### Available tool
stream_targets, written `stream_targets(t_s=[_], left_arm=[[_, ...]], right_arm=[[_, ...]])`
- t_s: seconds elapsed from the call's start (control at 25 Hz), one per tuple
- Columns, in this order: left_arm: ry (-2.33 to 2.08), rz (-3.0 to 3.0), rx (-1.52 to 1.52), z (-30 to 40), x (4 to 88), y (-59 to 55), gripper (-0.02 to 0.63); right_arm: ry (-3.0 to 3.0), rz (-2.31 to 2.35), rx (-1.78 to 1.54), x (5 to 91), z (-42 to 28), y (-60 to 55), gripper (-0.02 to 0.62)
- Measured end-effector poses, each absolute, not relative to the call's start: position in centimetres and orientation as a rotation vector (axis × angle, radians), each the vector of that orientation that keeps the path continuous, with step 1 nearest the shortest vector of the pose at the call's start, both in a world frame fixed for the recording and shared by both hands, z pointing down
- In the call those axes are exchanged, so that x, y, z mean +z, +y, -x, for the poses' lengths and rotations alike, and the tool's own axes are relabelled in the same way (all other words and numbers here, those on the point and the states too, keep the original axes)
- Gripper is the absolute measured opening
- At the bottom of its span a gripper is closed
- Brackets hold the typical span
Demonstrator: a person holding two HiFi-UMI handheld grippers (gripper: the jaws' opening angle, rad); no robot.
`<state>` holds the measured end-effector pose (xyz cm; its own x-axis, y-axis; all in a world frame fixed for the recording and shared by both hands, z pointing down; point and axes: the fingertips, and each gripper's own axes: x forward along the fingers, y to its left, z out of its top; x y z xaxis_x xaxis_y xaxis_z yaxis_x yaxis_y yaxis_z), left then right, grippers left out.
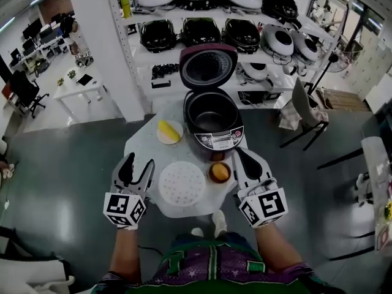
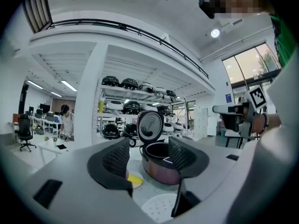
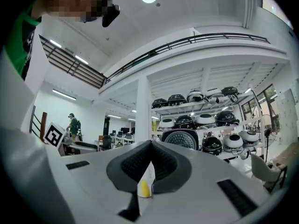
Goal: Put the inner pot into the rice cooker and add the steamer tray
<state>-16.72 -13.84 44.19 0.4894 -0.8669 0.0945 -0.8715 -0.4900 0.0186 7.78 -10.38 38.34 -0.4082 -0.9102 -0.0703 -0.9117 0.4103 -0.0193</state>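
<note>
Facing the open cooker (image 1: 219,141), you hold both tools low over the bench (image 1: 139,144). The pot (image 1: 211,120) appears seated inside. The left tool (image 1: 139,164) stands apart and empty beside the flat tray (image 1: 182,183), suiting a pickup. The right tool (image 1: 240,159) is closed on nothing.

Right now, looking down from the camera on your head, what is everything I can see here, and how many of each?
Rice cooker: one, dark, lid up, table's far side.
Steamer tray: one, white, table's near side.
Plate: one, pale, something yellow on it, left of cooker.
Bowl: one, orange contents, before the cooker.
Table: one, white, round.
Shelved cookers: many, black or white, behind.
Chair: one, grey, right of table.
Left gripper: one, grey, fingers apart, empty.
Right gripper: one, grey, fingers together.
</note>
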Motion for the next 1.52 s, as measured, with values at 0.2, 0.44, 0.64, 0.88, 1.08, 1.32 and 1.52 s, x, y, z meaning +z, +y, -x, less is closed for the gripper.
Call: stream_targets(t_s=[0.2, 0.44, 0.64, 0.88, 1.08, 1.32, 1.52], left_arm=[[-1.518, -2.595, 0.185, 17.2, 49.4, -14.2, 0.264], [-1.504, -2.521, 0.258, 16.9, 54.8, -14.0, 0.264], [-1.499, -2.480, 0.350, 17.1, 59.0, -14.6, 0.262], [-1.438, -2.407, 0.444, 16.8, 64.5, -14.9, 0.258], [-1.437, -2.372, 0.531, 17.0, 68.4, -16.1, 0.258], [-1.414, -2.305, 0.625, 17.8, 72.9, -16.7, 0.258], [-1.365, -2.272, 0.682, 18.0, 75.9, -17.1, 0.258]], right_arm=[[2.552, 1.716, 0.011, 39.3, -8.0, -10.6, 0.005], [2.568, 1.691, 0.023, 40.0, -7.3, -10.7, 0.005], [2.662, 1.602, -0.011, 41.8, -5.7, -12.6, 0.005], [2.637, 1.611, -0.076, 43.7, -5.6, -11.9, 0.005], [2.662, 1.617, -0.103, 45.6, -6.0, -12.3, 0.005], [2.652, 1.649, -0.123, 47.1, -6.7, -13.1, 0.005], [2.631, 1.676, -0.136, 48.0, -7.6, -12.8, 0.005]])
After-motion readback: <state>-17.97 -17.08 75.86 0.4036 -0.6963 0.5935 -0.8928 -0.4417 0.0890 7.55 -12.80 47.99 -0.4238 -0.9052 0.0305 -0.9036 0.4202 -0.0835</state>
